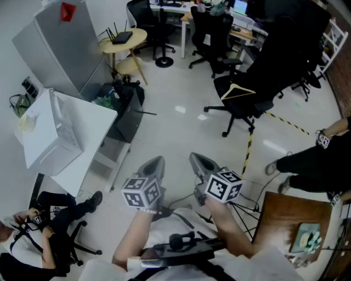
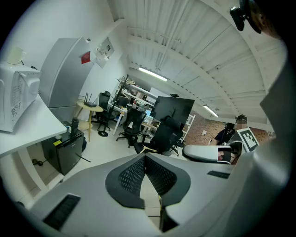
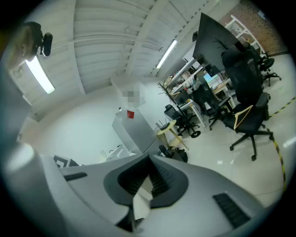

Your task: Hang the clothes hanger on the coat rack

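- Pale wooden clothes hanger [image 1: 238, 92] lies on a black office chair [image 1: 249, 107], across the floor and well apart from both claws.
- Left claw [image 1: 158, 161]: jaws pressed together, nothing between them.
- Right claw [image 1: 195, 157]: jaws closed as well, empty, just beside the left.
- Red sticker [image 1: 68, 11] on the grey cabinet [image 1: 55, 46]; print too small to read.
- Black-and-white square markers on each claw's cube.
- White microwave [image 1: 46, 129] sits on a white tabletop [image 1: 90, 148].

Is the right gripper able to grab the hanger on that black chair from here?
Probably not yet. The hanger lies on the black chair, across the floor from the right gripper. Nothing blocks the way, but the person would likely need to step closer.
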### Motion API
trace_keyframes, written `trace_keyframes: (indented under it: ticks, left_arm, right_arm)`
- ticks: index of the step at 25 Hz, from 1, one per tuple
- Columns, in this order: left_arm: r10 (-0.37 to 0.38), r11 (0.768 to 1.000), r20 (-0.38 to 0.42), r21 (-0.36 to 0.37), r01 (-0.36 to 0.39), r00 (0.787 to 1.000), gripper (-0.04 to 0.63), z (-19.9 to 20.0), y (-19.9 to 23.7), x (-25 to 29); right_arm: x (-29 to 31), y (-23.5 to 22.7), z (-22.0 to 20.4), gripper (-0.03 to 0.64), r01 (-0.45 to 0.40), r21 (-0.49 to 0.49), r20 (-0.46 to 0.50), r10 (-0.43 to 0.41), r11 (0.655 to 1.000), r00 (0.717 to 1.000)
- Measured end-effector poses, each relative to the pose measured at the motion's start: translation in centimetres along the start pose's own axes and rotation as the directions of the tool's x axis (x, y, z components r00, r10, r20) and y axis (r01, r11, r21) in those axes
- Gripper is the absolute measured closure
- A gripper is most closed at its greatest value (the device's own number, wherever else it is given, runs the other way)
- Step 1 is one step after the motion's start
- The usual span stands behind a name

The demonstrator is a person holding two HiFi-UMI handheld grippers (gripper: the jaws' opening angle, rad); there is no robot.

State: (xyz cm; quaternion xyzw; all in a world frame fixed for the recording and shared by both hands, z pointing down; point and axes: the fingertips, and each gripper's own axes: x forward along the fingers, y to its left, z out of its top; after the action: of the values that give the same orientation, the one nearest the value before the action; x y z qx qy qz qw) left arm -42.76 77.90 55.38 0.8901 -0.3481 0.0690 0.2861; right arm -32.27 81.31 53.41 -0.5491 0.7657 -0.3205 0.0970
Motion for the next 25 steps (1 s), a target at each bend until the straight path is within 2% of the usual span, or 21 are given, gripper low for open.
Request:
trace_keyframes:
  ticks: [5, 16, 20, 25]
  left_arm:
    - [-0.011, 1.0, 0.017, 0.017, 0.011, 1.0, 0.607, -0.8, -2.9, 0.9]
    - [-0.017, 0.999, -0.045, 0.051, 0.019, 0.999, 0.607, -2.1, -4.8, 4.2]
    - [-0.055, 0.998, -0.067, 0.038, 0.057, 0.996, 0.607, -1.7, -4.8, 7.0]
    - [-0.121, 0.991, -0.086, 0.043, 0.125, 0.989, 0.607, -0.1, -6.1, 12.7]
  right_arm:
    - [-2.3, -2.9, 0.9, 0.615, 0.009, 0.015, 0.022, -0.009, 1.0, 1.0]
    - [-4.5, -7.3, 0.3, 0.615, 0.035, 0.114, 0.038, -0.039, 0.993, 0.998]
    - [-4.0, -8.7, 0.7, 0.615, 0.065, 0.127, 0.032, -0.069, 0.99, 0.997]
    - [-3.4, -12.7, 4.0, 0.615, 0.122, 0.13, 0.051, -0.129, 0.984, 0.99]
